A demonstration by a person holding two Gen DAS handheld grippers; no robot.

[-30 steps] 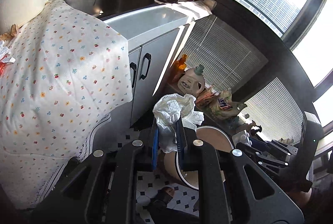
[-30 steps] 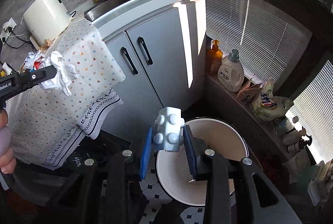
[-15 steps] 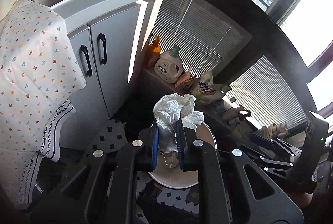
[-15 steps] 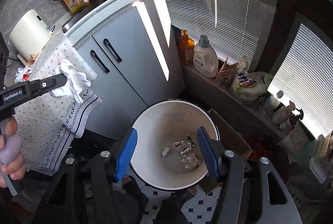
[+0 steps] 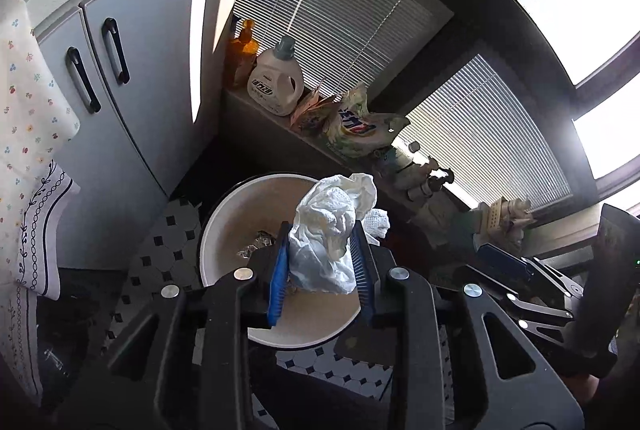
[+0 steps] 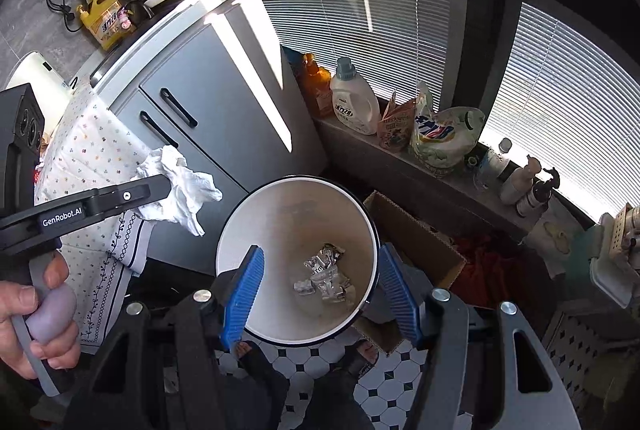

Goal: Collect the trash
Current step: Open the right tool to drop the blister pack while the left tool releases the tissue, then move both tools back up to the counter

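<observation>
Crumpled white paper tissue (image 5: 326,238) is clamped betw. blue-padded fingers of left gripper (image 5: 323,266) above round white trash bin (image 6: 240,230) w/ foil scraps (image 6: 324,272), while right gripper (image 6: 320,290) fingers are held wide apart, empty.

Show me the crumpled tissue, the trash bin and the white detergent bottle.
crumpled tissue (image 5: 326,234): left wrist view, middle of the wad.
trash bin (image 6: 240,226): right wrist view, inner left wall.
white detergent bottle (image 6: 354,106): right wrist view, body.

Bin (image 6: 236,226) mouth open from above, foil scraps (image 6: 324,276) at bottom, cardboard box (image 6: 416,234) touching its right rim, cabinet doors (image 6: 208,118) close behind-left, ledge bottles (image 6: 354,98) behind.
</observation>
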